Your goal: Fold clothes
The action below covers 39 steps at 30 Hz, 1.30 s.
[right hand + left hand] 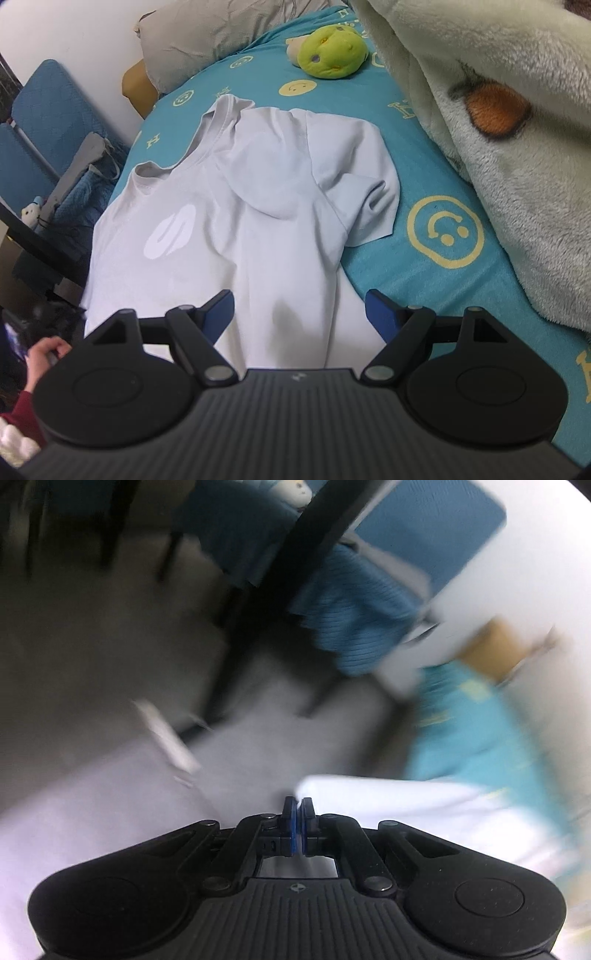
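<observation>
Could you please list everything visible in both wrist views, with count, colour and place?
T-shirt: one, pale grey-white with a white logo, spread on the bed, one sleeve folded in.
Bedsheet: one, turquoise with yellow smiley faces, under the T-shirt.
Plush toy: one, green, at the far end of the bed.
Pillow: one, grey, at the head of the bed.
Fleece blanket: one, pale green, on the right.
Chair: one, blue, beside the bed, with a grey bag on it.
Left hand-held gripper: black, blue pads shut, at the edge of white cloth; the view is blurred.
Right hand-held gripper: black, blue pads wide open above the T-shirt's lower part.
</observation>
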Each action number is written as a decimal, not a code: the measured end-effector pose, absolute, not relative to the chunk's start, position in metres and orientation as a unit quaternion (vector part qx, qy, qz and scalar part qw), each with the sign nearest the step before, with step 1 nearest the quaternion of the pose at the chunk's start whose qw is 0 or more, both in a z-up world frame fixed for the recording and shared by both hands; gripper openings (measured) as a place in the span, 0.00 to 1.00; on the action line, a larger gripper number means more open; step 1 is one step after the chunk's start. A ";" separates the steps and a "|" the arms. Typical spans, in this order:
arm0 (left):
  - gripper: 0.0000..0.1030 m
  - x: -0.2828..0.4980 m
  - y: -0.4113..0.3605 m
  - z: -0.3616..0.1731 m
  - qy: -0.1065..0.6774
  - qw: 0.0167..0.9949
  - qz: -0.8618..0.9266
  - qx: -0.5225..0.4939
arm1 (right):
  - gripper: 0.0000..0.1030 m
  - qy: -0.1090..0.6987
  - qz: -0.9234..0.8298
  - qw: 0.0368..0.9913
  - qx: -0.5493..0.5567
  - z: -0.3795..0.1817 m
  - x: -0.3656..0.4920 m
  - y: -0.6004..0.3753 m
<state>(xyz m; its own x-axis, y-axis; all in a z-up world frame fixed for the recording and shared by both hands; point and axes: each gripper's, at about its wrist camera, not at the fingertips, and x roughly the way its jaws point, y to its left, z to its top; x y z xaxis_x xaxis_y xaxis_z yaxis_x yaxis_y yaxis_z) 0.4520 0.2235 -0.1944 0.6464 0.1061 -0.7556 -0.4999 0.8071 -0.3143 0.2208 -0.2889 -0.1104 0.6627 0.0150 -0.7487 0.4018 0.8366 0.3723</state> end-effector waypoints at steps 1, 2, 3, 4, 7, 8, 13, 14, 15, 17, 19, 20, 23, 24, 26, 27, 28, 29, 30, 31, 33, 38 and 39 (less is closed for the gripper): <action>0.02 0.452 0.225 -0.202 0.394 0.864 0.178 -0.258 | 0.77 0.395 -0.113 0.873 0.262 -0.110 0.221 -0.289; 0.03 0.451 0.229 -0.209 0.405 0.856 0.176 -0.270 | 0.77 0.393 -0.115 0.874 0.261 -0.110 0.221 -0.290; 0.03 0.445 0.234 -0.213 0.398 0.854 0.170 -0.291 | 0.77 0.391 -0.116 0.875 0.259 -0.109 0.221 -0.290; 0.07 0.440 0.236 -0.210 0.390 0.857 0.168 -0.291 | 0.77 0.389 -0.118 0.877 0.255 -0.108 0.221 -0.291; 0.31 0.426 0.232 -0.187 0.382 0.876 0.154 -0.250 | 0.77 0.382 -0.118 0.883 0.246 -0.105 0.222 -0.290; 0.36 0.422 0.229 -0.176 0.379 0.884 0.143 -0.233 | 0.77 0.379 -0.116 0.885 0.244 -0.104 0.223 -0.289; 0.66 0.379 0.208 -0.104 0.349 0.916 0.082 -0.181 | 0.77 0.361 -0.098 0.898 0.230 -0.092 0.217 -0.283; 0.71 0.367 0.199 -0.087 0.339 0.922 0.069 -0.173 | 0.77 0.355 -0.095 0.902 0.226 -0.089 0.215 -0.281; 0.74 0.352 0.189 -0.071 0.329 0.928 0.056 -0.164 | 0.77 0.349 -0.093 0.906 0.221 -0.085 0.212 -0.280; 0.86 0.320 0.167 -0.039 0.309 0.940 0.033 -0.144 | 0.77 0.329 -0.088 0.916 0.211 -0.076 0.203 -0.278; 0.94 0.289 0.140 -0.013 0.296 0.947 0.010 -0.128 | 0.77 0.309 -0.082 0.925 0.204 -0.067 0.194 -0.279; 1.00 0.272 0.127 -0.002 0.290 0.949 -0.006 -0.121 | 0.77 0.300 -0.080 0.928 0.204 -0.063 0.189 -0.279; 1.00 0.225 0.083 0.022 0.275 0.956 -0.042 -0.096 | 0.77 0.280 -0.079 0.936 0.200 -0.053 0.174 -0.281; 1.00 0.210 0.070 0.028 0.272 0.957 -0.054 -0.088 | 0.77 0.274 -0.080 0.938 0.195 -0.051 0.169 -0.281; 1.00 0.182 0.046 0.035 0.271 0.957 -0.074 -0.076 | 0.77 0.265 -0.081 0.941 0.195 -0.047 0.159 -0.282; 1.00 0.169 0.035 0.036 0.270 0.957 -0.082 -0.071 | 0.77 0.262 -0.078 0.941 0.199 -0.046 0.154 -0.283; 1.00 0.157 0.026 0.036 0.268 0.957 -0.090 -0.066 | 0.77 0.259 -0.076 0.942 0.200 -0.044 0.148 -0.283; 1.00 0.146 0.019 0.034 0.265 0.957 -0.097 -0.059 | 0.77 0.255 -0.075 0.944 0.198 -0.043 0.143 -0.283; 1.00 0.136 0.013 0.032 0.256 0.960 -0.100 -0.051 | 0.77 0.251 -0.072 0.946 0.193 -0.042 0.139 -0.281; 1.00 0.126 0.007 0.028 0.244 0.964 -0.101 -0.043 | 0.77 0.248 -0.070 0.948 0.188 -0.041 0.136 -0.279; 1.00 0.107 -0.004 0.022 0.221 0.970 -0.103 -0.026 | 0.77 0.242 -0.065 0.952 0.178 -0.040 0.129 -0.276; 1.00 0.082 0.003 0.010 0.212 0.970 -0.114 -0.021 | 0.77 0.228 -0.048 0.958 0.169 -0.039 0.126 -0.267; 1.00 0.080 0.004 0.010 0.217 0.969 -0.113 -0.024 | 0.77 0.227 -0.046 0.957 0.172 -0.040 0.127 -0.266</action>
